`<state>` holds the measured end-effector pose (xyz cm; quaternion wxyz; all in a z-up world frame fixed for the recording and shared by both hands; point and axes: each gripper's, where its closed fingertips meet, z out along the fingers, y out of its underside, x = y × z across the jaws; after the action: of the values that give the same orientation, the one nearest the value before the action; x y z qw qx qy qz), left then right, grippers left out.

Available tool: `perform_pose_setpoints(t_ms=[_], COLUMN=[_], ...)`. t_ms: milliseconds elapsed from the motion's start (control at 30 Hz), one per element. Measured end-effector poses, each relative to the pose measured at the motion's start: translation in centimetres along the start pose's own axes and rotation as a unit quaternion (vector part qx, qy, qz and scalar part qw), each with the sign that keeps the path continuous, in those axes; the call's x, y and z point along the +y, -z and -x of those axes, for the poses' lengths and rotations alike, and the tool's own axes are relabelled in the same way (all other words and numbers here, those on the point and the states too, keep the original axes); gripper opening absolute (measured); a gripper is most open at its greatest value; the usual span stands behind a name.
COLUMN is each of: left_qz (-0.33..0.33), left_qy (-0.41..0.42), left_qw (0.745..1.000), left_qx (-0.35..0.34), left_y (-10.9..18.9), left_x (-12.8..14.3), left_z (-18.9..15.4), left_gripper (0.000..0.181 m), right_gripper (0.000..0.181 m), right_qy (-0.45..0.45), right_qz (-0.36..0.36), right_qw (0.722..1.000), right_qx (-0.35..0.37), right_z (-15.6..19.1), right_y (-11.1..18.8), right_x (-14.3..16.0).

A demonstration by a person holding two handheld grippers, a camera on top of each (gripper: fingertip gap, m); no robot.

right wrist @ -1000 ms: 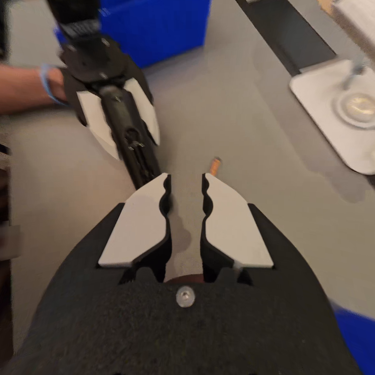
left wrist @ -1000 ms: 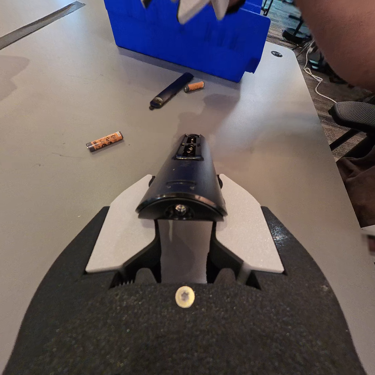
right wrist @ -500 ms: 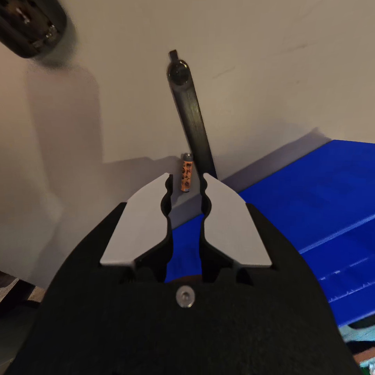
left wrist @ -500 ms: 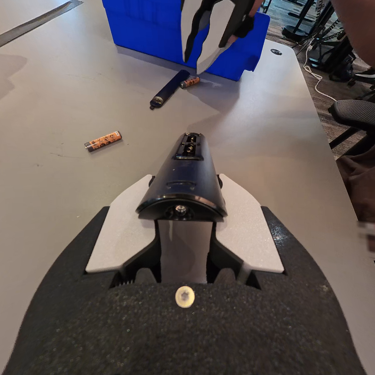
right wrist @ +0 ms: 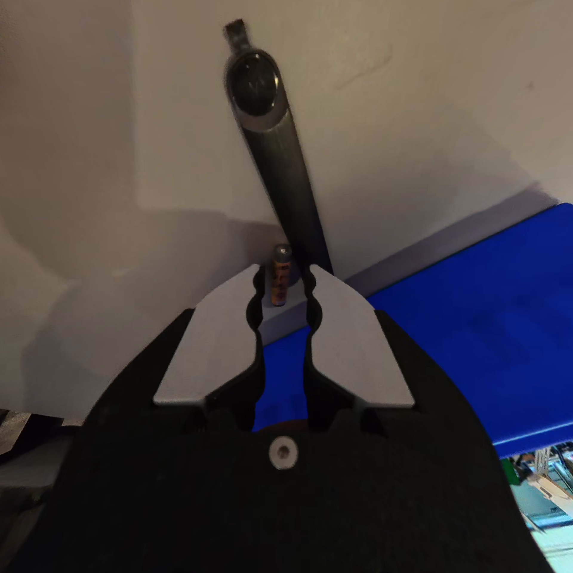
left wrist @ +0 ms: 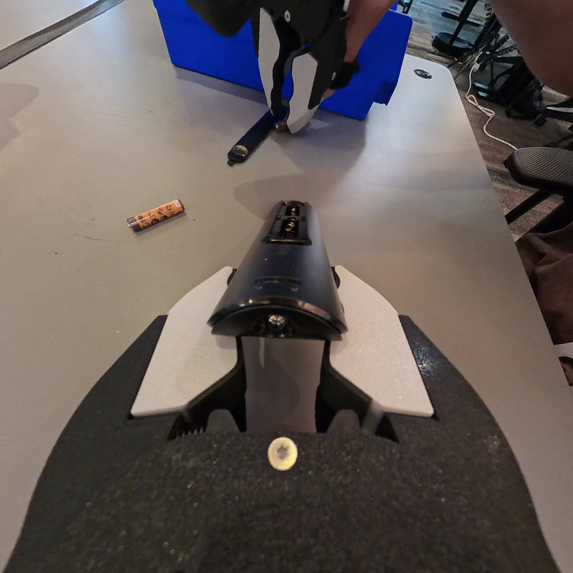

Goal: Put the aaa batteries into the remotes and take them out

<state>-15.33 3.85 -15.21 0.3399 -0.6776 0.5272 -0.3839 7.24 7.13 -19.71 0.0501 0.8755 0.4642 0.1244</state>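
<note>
Our left gripper has not moved: its jaws stay clamped on the black remote, which points away along the grey tabletop with its back up and its battery bay uncovered, springs showing, no cells in it. One orange AAA battery lies where it lay before, to the left of the remote and well apart from it.

What has changed is our right gripper. Half a second ago it hung above the far end of the tabletop in front of the blue bin; now it has dropped until its white fingertips are at the surface. In the right wrist view the second orange battery, which then lay just past the tips, now sits between the fingers, closer to the left one. The jaws are narrowly parted and not yet pressing on it. The slim dark battery cover lies just beside this battery, running away from the gripper, and looms larger than before. The bin fills the lower right of that view.
</note>
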Motion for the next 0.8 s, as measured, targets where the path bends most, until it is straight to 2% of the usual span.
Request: perform_pose_setpoints(t_ms=[167, 267, 433, 600, 800], left_qz=[0.006, 0.005, 0.004, 0.003, -0.001], left_qy=[-0.004, -0.004, -0.002, -0.002, 0.0], left_qw=[1.0, 1.0, 1.0, 1.0, 1.0], left_qx=[0.003, 0.002, 0.002, 0.001, 0.001], left_y=[-0.1, -0.1, -0.1, 0.0, 0.0], left_x=[0.1, 0.1, 0.1, 0.1, 0.0], left_z=[-0.2, -0.1, -0.1, -0.1, 0.0], left_gripper=[0.05, 0.05, 0.05, 0.05, 0.051], right_gripper=[0.016, 0.022, 0.019, 0.021, 0.02], right_qy=[0.004, 0.014, 0.023, 0.091, 0.16], right_qz=[0.017, 0.017, -0.005, 0.028, 0.024], right_qw=[1.0, 1.0, 1.0, 0.995, 0.987], right_qx=[-0.002, -0.015, -0.011, -0.023, -0.009], right_z=[-0.5, -0.1, -0.5, 0.0, 0.9], right_y=[0.0, 0.0, 0.9, 0.4, -0.1], right_x=[0.0, 0.0, 0.0, 0.9, 0.3])
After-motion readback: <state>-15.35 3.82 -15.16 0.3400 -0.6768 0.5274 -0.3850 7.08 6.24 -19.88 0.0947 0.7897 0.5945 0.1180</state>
